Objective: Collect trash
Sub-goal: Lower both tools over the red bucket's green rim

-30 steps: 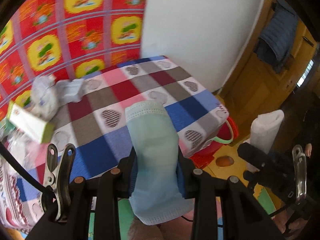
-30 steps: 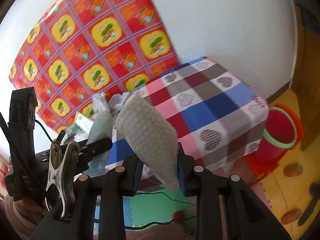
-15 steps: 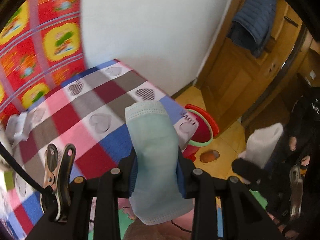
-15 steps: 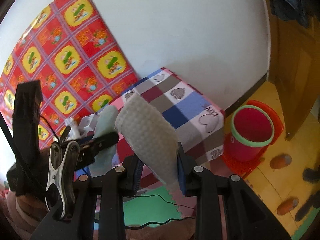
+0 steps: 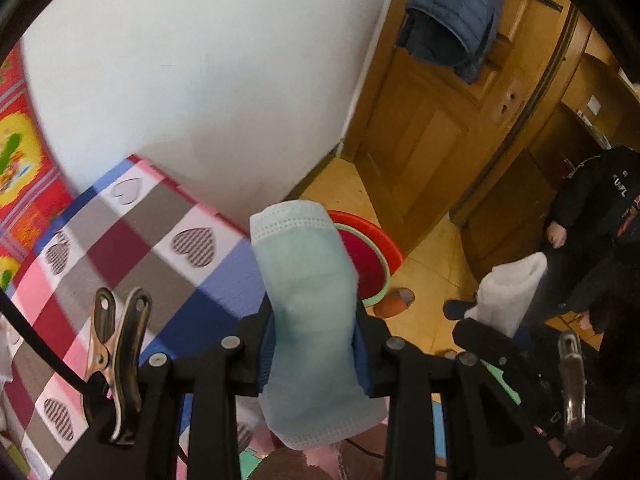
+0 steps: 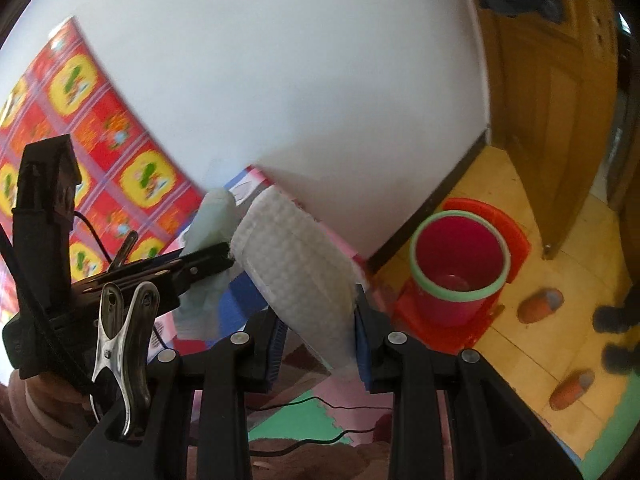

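Left wrist: left claw (image 5: pixel 314 344) pinches blue mask (image 5: pixel 308 280); right claw (image 6: pixel 316 344) pinches white mask (image 6: pixel 296 264) (no writing legible).

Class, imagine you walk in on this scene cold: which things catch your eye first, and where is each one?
First, the pale blue face mask clamped in the left gripper, and the white quilted pad clamped in the right gripper. Next, the red bucket with a green rim, standing open on the yellow floor beside the checked heart-print tablecloth.
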